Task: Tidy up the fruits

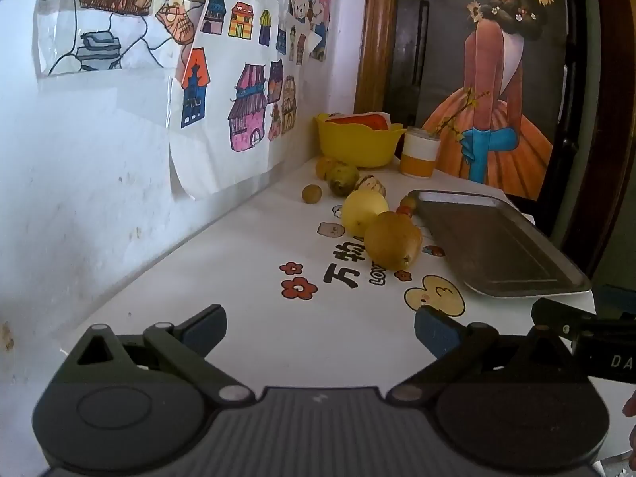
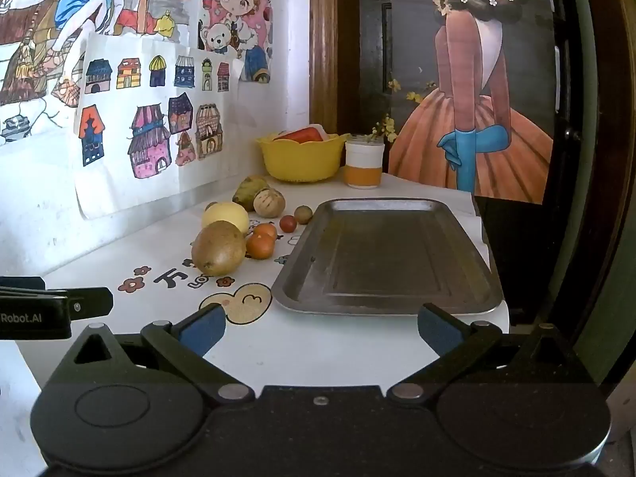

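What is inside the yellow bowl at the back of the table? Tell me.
A red-orange and white packet-like item sticks up above the rim of the yellow bowl. What it is cannot be told, and anything deeper is hidden by the bowl's wall.

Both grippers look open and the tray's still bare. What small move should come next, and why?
Probably ease the left gripper forward toward the brown pear. Its jaws stand open and hold nothing, the pear is the nearest fruit ahead of it, and the metal tray just beside the pear holds no fruit yet.
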`<state>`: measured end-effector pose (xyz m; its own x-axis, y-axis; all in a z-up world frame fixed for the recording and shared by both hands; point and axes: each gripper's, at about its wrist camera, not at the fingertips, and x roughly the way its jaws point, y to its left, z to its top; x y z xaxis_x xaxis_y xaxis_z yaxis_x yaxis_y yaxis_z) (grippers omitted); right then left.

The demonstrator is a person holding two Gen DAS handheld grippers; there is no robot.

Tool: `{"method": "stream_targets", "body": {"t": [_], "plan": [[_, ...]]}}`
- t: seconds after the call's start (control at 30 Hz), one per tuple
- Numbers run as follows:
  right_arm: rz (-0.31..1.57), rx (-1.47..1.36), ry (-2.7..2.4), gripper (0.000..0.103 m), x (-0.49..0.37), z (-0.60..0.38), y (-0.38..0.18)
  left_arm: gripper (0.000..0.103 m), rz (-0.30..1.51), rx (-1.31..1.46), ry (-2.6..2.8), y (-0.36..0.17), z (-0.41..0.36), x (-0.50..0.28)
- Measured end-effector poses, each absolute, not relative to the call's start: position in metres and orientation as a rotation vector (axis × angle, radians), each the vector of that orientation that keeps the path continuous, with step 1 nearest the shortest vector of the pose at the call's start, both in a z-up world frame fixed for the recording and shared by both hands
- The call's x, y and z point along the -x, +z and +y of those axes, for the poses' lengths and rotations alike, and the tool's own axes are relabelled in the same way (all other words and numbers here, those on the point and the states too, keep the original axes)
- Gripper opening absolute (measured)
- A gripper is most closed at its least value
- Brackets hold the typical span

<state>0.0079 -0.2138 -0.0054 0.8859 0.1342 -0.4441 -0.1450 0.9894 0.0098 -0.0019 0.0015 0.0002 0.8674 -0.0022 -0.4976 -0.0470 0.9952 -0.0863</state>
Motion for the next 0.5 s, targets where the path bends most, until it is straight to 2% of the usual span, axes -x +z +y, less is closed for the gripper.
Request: {"method": "stream_targets", "body": {"t": [0.5], "plan": [[0.464, 0.025, 0.148, 0.102, -0.0077, -0.2125, -0.0058, 0.103, 0.534, 0.101, 0.028, -0.0043, 0.0014, -0.002]]}}
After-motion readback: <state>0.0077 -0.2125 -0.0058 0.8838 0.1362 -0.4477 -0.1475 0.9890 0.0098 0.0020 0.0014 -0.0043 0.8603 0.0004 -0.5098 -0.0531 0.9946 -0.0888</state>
